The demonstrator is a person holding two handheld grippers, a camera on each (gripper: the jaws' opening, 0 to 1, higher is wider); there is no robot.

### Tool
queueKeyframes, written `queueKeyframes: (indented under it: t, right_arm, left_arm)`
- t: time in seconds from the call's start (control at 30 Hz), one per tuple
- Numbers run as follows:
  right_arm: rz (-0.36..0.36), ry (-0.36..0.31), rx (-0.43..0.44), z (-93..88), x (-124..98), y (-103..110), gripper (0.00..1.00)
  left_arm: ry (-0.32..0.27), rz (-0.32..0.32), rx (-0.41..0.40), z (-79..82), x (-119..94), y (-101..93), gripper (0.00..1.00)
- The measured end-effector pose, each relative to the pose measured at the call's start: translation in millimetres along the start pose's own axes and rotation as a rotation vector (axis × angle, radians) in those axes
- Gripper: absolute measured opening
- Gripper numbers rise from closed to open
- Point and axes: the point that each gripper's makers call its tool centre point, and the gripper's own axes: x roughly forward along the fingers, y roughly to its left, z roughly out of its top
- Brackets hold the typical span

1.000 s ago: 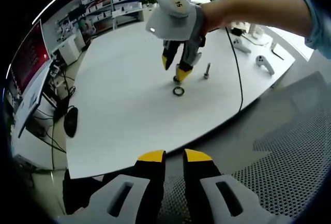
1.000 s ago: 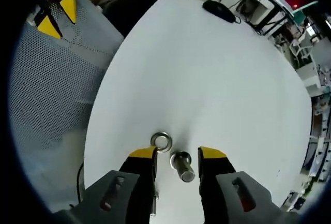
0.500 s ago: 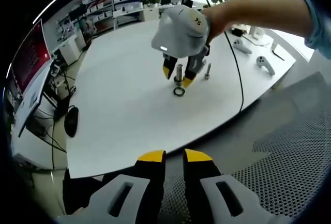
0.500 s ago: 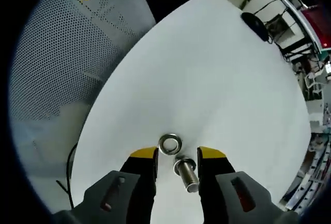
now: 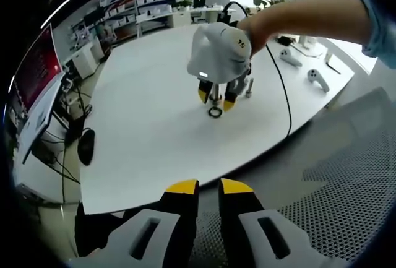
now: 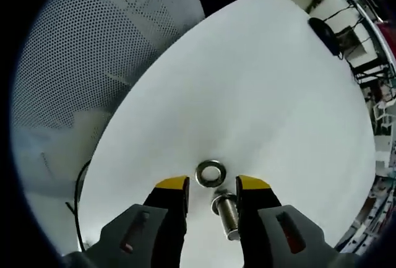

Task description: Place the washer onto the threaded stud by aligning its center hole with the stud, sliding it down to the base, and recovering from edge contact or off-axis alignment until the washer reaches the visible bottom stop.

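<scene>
A steel washer (image 6: pixel 211 173) lies flat on the white table (image 6: pixel 260 95), just beyond the tips of my right gripper (image 6: pixel 213 184). The threaded stud (image 6: pixel 226 209) stands between that gripper's jaws, nearer the right one and touching neither. The jaws are open. In the left gripper view the right gripper (image 5: pixel 215 99) hangs tips-down over the stud (image 5: pixel 215 96), with the washer (image 5: pixel 214 112) on the table just in front. My left gripper (image 5: pixel 208 187) stays low by the table's near edge, jaws close together with nothing between them.
A second bolt (image 5: pixel 249 85) stands right of the stud. White controllers (image 5: pixel 317 77) and a black cable (image 5: pixel 283 82) lie at the table's right. A grey mesh chair (image 5: pixel 346 181) is close by. A black mouse (image 5: pixel 85 146) sits off to the left.
The right gripper has come down and forward astride the stud, so the washer now lies centred just past its tips. The washer, stud and left gripper have not moved.
</scene>
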Motion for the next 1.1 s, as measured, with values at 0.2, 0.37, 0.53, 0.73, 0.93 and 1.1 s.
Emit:
queueKeyframes:
  t: [0.2,0.37,0.53,0.73,0.93,1.1]
  right_arm:
    - [0.057,-0.011,-0.002,-0.2,7,2,0.32]
    - [0.081,-0.019,0.016,1.9,11,1,0.32]
    - [0.085,-0.004,0.009,0.5,16,3,0.32]
    - [0.074,-0.008,0.037,-1.0,19,4,0.3]
    - [0.066,0.019,0.02,0.6,19,5,0.25]
    - [0.058,0.032,0.096,0.1,20,4,0.24]
  left_arm:
    - [-0.005,-0.001,-0.002,0.7,0,0.2,0.09]
    - [-0.005,-0.002,-0.003,0.7,0,0.1,0.09]
    - [-0.006,-0.002,-0.003,0.9,0,0.1,0.09]
    - [-0.006,-0.006,0.001,1.0,0,-0.6,0.09]
    - [-0.01,-0.003,-0.001,1.7,0,-0.2,0.09]
    - [-0.012,-0.003,-0.001,2.0,0,-0.1,0.09]
